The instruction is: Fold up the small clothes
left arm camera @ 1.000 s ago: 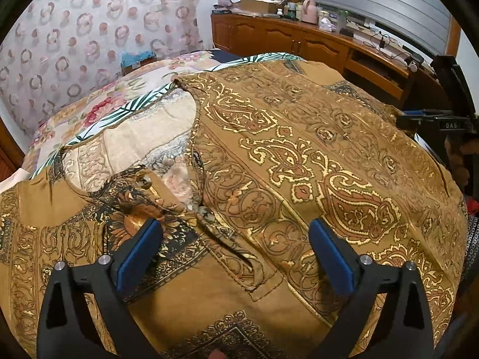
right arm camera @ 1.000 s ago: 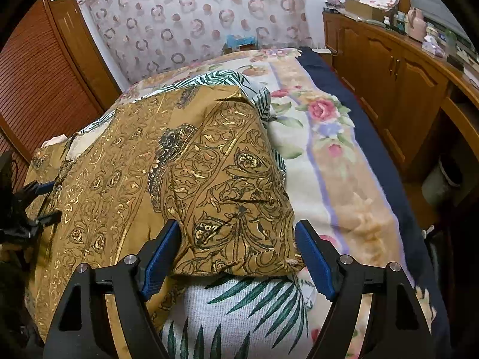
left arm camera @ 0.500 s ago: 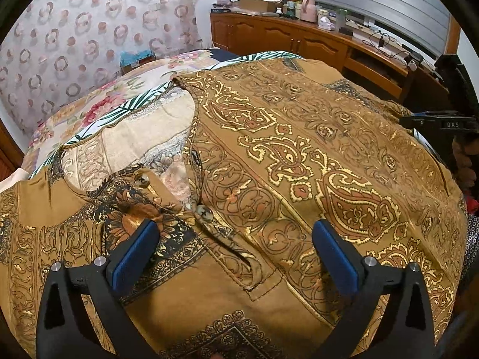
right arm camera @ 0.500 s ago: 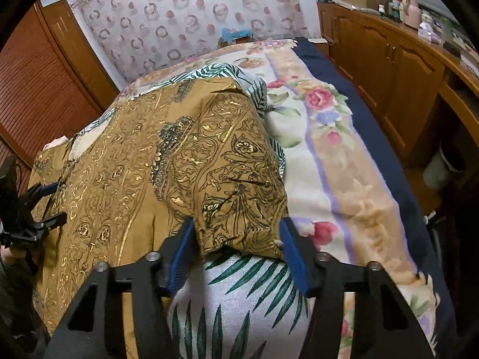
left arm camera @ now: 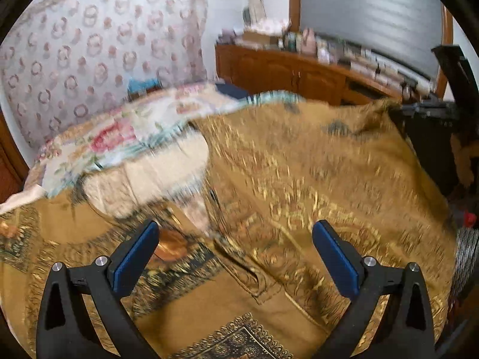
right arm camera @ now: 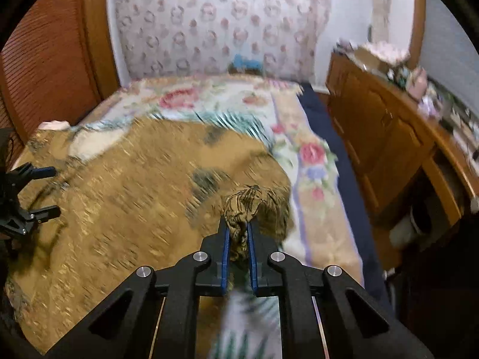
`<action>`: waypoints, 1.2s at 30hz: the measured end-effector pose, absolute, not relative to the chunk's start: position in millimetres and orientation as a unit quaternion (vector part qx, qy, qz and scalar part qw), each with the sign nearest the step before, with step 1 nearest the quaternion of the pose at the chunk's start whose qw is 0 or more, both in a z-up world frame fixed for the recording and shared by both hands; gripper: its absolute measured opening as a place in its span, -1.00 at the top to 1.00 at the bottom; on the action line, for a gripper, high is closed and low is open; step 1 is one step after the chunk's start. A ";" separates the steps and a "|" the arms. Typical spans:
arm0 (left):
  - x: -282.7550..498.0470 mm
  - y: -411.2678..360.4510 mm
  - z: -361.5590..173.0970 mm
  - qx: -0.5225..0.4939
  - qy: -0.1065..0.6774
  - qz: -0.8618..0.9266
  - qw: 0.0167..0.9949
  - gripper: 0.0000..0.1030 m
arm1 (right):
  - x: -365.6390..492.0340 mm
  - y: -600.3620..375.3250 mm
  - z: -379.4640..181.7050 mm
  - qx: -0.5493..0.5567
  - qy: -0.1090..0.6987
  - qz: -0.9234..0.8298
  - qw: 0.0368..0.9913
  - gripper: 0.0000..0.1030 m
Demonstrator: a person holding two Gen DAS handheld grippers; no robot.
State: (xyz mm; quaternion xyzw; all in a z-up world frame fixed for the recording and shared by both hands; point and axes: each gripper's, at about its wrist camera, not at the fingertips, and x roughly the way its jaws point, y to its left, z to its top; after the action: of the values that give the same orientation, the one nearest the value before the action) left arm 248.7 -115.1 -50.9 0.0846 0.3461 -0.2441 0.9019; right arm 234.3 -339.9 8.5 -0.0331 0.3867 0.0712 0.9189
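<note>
bed (right arm camera: 317, 209): gold patterned shirt (right arm camera: 125, 209) spread across it, body lying left of the right gripper (right arm camera: 238, 233). its jaws are closing on the bunched sleeve end (cloth pinched between them). left gripper (left arm camera: 236, 257) gapes over the collar, grasping nothing.

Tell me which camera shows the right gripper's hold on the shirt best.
The right wrist view: the right gripper is closing on a bunched fold of the gold patterned shirt, sharp between its blue pads. The left wrist view shows only the gripper's dark body at the shirt's far right edge, blurred, with the pinch itself hidden.
</note>
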 end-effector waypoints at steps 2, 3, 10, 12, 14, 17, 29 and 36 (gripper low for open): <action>247.4 -109.6 -45.1 0.075 0.333 -0.242 0.908 -0.99 | 232.1 -324.1 11.3 -0.033 0.381 0.094 0.919 0.80; 248.1 -106.9 -43.2 0.069 0.331 -0.245 0.909 -0.99 | 232.4 -315.8 9.1 -0.030 0.386 0.104 0.916 0.80; 250.6 -98.8 -45.2 0.045 0.333 -0.246 0.909 -0.99 | 235.5 -276.7 -28.2 -0.028 0.443 0.148 0.884 0.80; 249.5 -97.0 -44.0 0.045 0.328 -0.248 0.910 -0.99 | 232.5 -274.7 -36.2 -0.024 0.454 0.151 0.878 0.79; 249.1 -95.5 -43.4 0.040 0.326 -0.250 0.911 -0.99 | 233.4 -278.4 -41.4 -0.024 0.461 0.150 0.874 0.64; 249.0 -94.3 -44.0 0.033 0.326 -0.256 0.909 -0.99 | 231.3 -286.8 -35.8 -0.021 0.465 0.145 0.873 0.46; 248.5 -94.3 -44.2 0.031 0.325 -0.261 0.909 -0.99 | 243.6 -383.0 -25.8 0.087 0.419 -0.002 0.904 -0.25; 250.2 -95.2 -47.7 0.031 0.333 -0.257 0.907 -0.99 | 259.4 -378.1 -52.0 0.130 0.430 0.027 0.893 -0.25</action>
State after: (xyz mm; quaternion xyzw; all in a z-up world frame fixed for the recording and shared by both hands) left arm 250.2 -95.2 -47.7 0.0307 0.3329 -0.2570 0.9067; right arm 259.4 -378.1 -52.0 0.1304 0.4303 0.0274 0.8928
